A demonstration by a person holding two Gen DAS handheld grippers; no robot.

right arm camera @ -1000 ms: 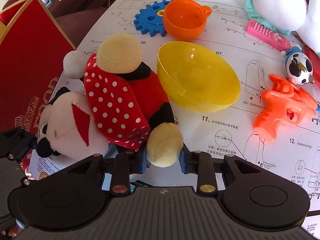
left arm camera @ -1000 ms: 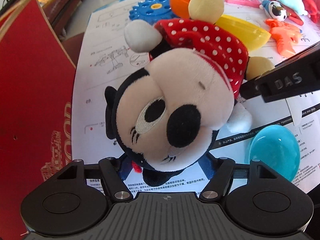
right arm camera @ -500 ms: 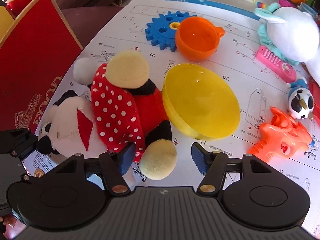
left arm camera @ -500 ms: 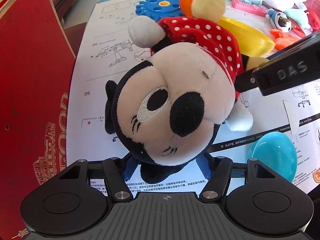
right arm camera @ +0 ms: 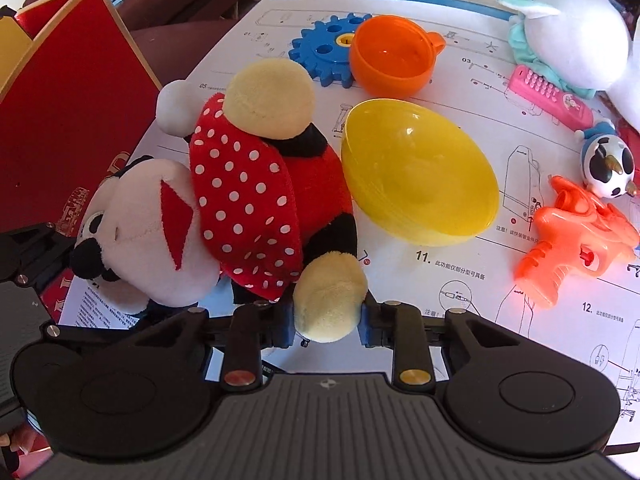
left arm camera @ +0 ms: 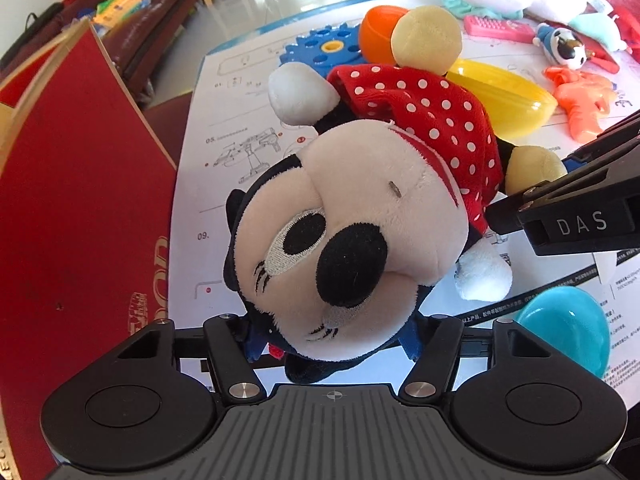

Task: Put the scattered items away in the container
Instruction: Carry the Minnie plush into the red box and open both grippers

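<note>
A mouse plush (left arm camera: pixel 360 220) in a red polka-dot dress lies on a white instruction sheet (left arm camera: pixel 224 184). My left gripper (left arm camera: pixel 332 340) is shut on its head, blue pads pressed into both sides. In the right wrist view the plush (right arm camera: pixel 248 200) lies on its side. My right gripper (right arm camera: pixel 326 320) is closing on the plush's yellow foot (right arm camera: pixel 330 296), and both pads touch it. The right gripper's black body (left arm camera: pixel 580 208) shows at the right edge of the left wrist view. The red box (left arm camera: pixel 80 220) stands open just left of the plush.
Beside the plush lie a yellow bowl (right arm camera: pixel 420 184), an orange cup (right arm camera: pixel 392 56) and a blue gear (right arm camera: pixel 320 48). Further right are an orange water pistol (right arm camera: pixel 580 240), a pink toy phone (right arm camera: pixel 548 92) and a white plush (right arm camera: pixel 576 32). A teal shell (left arm camera: pixel 568 328) lies near the left gripper.
The right gripper's jaws stood wide of the yellow foot half a second ago and have since narrowed onto it. The left gripper keeps its hold on the head, which has tilted a little.
</note>
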